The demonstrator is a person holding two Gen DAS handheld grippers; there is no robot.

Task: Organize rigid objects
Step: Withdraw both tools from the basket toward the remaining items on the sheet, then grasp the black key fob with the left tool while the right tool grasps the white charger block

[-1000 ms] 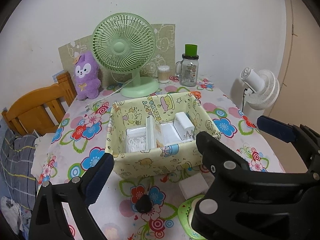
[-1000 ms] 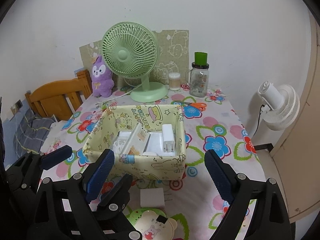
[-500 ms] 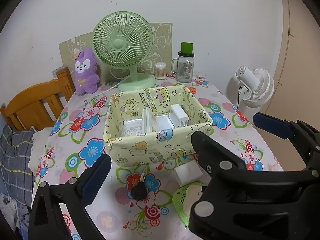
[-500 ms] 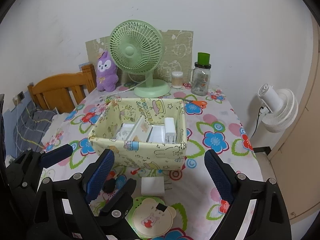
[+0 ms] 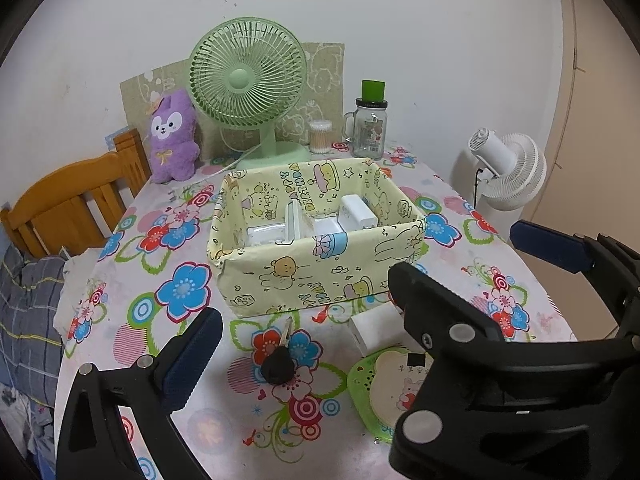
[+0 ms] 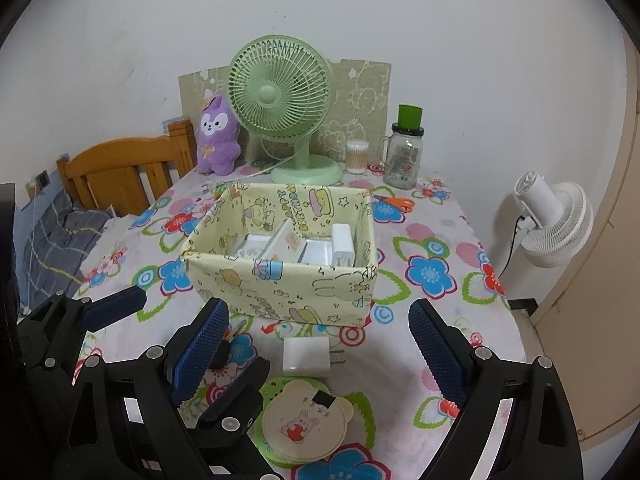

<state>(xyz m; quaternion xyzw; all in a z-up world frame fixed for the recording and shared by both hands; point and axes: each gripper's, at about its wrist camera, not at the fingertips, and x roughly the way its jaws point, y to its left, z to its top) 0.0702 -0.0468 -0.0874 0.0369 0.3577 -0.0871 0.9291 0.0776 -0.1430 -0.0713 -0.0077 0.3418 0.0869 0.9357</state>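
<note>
A yellow cartoon-print box (image 5: 304,272) (image 6: 280,284) sits mid-table and holds white chargers and cases. In front of it lie a black-headed key (image 5: 278,364), a white plug charger (image 5: 376,330) (image 6: 306,354) and a round green bear-lid case (image 5: 394,394) (image 6: 304,424). My left gripper (image 5: 360,308) is open and empty, held above the near edge of the table. My right gripper (image 6: 320,344) is open and empty, with the charger between its fingers in view. The key is mostly hidden behind a finger in the right wrist view.
A green desk fan (image 5: 248,88), a purple plush (image 5: 172,136), a cotton-swab jar (image 5: 320,142) and a glass jar with a green cap (image 5: 370,126) stand at the back. Orange scissors (image 6: 394,202) lie behind the box. A wooden chair (image 5: 72,200) stands left, a white fan (image 5: 508,172) right.
Both grippers have drawn back and risen from the box. The key, charger and bear-lid case have come fully into view in front of it. Both grippers stay open.
</note>
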